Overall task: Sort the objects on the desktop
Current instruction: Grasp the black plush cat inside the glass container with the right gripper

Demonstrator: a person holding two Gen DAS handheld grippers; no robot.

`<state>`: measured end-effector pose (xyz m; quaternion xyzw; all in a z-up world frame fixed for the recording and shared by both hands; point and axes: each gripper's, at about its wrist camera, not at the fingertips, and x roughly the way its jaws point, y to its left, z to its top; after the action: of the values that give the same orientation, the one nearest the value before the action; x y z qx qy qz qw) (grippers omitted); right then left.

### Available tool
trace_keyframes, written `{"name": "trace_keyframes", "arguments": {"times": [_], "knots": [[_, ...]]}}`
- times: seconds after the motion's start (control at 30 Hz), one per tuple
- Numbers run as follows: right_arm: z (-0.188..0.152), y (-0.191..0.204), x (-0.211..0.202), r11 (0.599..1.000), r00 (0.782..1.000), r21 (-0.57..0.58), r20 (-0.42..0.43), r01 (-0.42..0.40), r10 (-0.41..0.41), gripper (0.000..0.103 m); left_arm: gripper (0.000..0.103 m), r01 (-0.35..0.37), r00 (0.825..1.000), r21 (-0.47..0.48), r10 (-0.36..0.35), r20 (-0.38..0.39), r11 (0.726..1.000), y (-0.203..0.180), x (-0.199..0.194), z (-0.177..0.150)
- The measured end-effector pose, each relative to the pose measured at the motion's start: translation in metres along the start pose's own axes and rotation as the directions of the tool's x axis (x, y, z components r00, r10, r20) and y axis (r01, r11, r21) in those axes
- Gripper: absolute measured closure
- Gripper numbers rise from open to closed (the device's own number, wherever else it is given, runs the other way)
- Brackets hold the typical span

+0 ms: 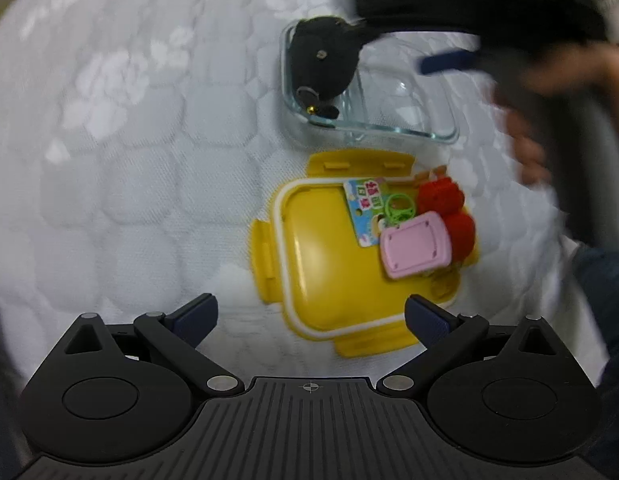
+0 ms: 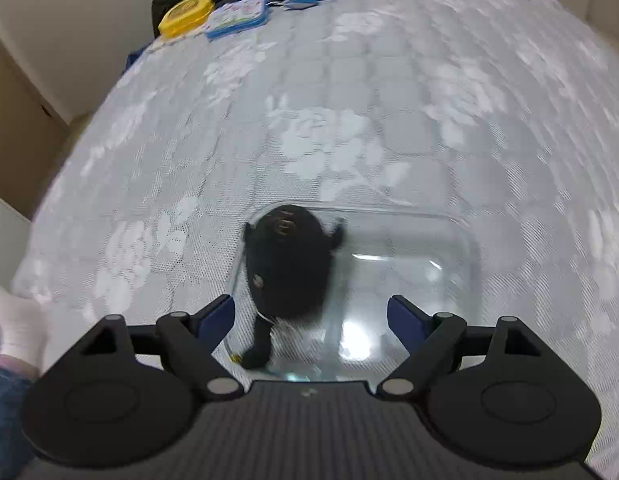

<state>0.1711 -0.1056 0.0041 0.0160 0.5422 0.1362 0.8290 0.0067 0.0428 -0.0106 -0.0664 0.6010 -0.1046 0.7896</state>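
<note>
Only leftward – yellow lid [image 1: 329, 264], trinkets [image 1: 413, 220].

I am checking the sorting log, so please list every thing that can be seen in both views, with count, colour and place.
glass container: one, clear, on the quilted cover beyond the lid.
plush toy: one, black, inside the glass container at its left end.
yellow lid: one, yellow with white seal, upside down on the cover.
sticker card: one, multicoloured, on the lid.
green ring: one, on the card.
pink case: one, on the lid.
red yarn balls: two, red, at the lid's right edge.
yellow tin, blue tin: one each, far edge.
left gripper: open, empty.
right gripper: open, above the container.
</note>
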Motion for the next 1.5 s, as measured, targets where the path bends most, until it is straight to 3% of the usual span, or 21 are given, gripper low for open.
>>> {"name": "trace_keyframes", "arguments": {"times": [0.07,0.2,0.27,0.33,0.37,0.4,0.47,0.63,0.7,0.77,0.97,1.03,1.1,1.27,1.4,1.5], "knots": [[0.000,0.020,0.015,0.994,0.997,-0.069,0.007,0.079,-0.078,0.024,0.000,-0.006,1.000,0.037,0.005,0.020,0.999,0.000,-0.006,-0.001],[0.001,0.043,0.038,0.966,0.983,-0.186,0.021,0.182,-0.181,0.048,0.000,0.047,0.999,-0.003,-0.047,0.004,0.999,0.011,-0.014,-0.001],[0.002,0.042,0.042,0.970,0.988,-0.190,0.005,0.150,-0.152,0.062,0.000,0.060,0.998,-0.014,-0.060,0.004,0.998,0.012,-0.015,-0.001],[0.004,0.035,0.038,0.982,0.993,-0.152,-0.017,0.116,-0.120,0.066,0.000,0.068,0.998,-0.019,-0.068,0.000,0.998,0.013,-0.012,0.000],[0.006,0.031,0.034,0.985,0.994,-0.141,-0.029,0.099,-0.104,0.073,0.000,0.074,0.997,-0.028,-0.074,-0.010,0.997,0.013,-0.009,0.000],[0.008,0.028,0.028,0.987,0.995,-0.137,-0.044,0.082,-0.089,0.097,0.000,0.079,0.997,-0.036,-0.080,-0.020,0.996,0.014,-0.006,0.000],[0.011,0.025,0.010,0.989,0.994,-0.133,-0.082,0.066,-0.077,0.103,0.000,0.091,0.995,-0.053,-0.093,-0.041,0.994,0.014,0.000,0.001],[0.024,0.027,-0.022,0.992,0.984,-0.129,-0.179,0.003,-0.026,0.099,0.000,0.118,0.986,-0.052,-0.123,-0.111,0.992,0.010,0.014,0.001],[0.024,0.034,-0.020,0.984,0.988,-0.177,-0.140,0.038,-0.063,0.067,0.000,0.122,0.984,-0.054,-0.128,-0.122,0.991,0.008,0.017,0.000],[0.019,0.042,-0.011,0.971,0.992,-0.219,-0.058,0.093,-0.108,0.045,0.000,0.125,0.983,-0.051,-0.130,-0.126,0.991,0.006,0.017,-0.002],[0.003,0.055,0.040,0.948,0.981,-0.254,0.090,0.192,-0.175,0.048,0.000,0.129,0.973,-0.053,-0.136,-0.184,0.990,0.003,0.027,-0.010],[0.005,0.053,0.045,0.948,0.980,-0.258,0.114,0.186,-0.162,0.049,0.000,0.133,0.967,-0.062,-0.143,-0.211,0.989,0.004,0.034,-0.011],[0.008,0.049,0.045,0.951,0.984,-0.262,0.115,0.164,-0.138,0.057,0.000,0.134,0.964,-0.066,-0.146,-0.221,0.989,0.004,0.036,-0.012],[0.020,0.019,0.006,0.985,0.999,-0.172,-0.031,0.015,-0.021,0.060,0.000,0.145,0.960,-0.065,-0.156,-0.234,0.987,0.004,0.040,-0.014],[0.033,0.010,-0.013,0.995,0.982,-0.072,-0.180,-0.066,0.052,0.059,0.000,0.153,0.953,-0.064,-0.164,-0.253,0.986,0.003,0.046,-0.013],[0.043,0.014,0.011,0.997,0.965,-0.060,-0.259,-0.052,0.035,0.058,0.000,0.145,0.950,-0.068,-0.159,-0.268,0.987,0.002,0.049,-0.013]]}}
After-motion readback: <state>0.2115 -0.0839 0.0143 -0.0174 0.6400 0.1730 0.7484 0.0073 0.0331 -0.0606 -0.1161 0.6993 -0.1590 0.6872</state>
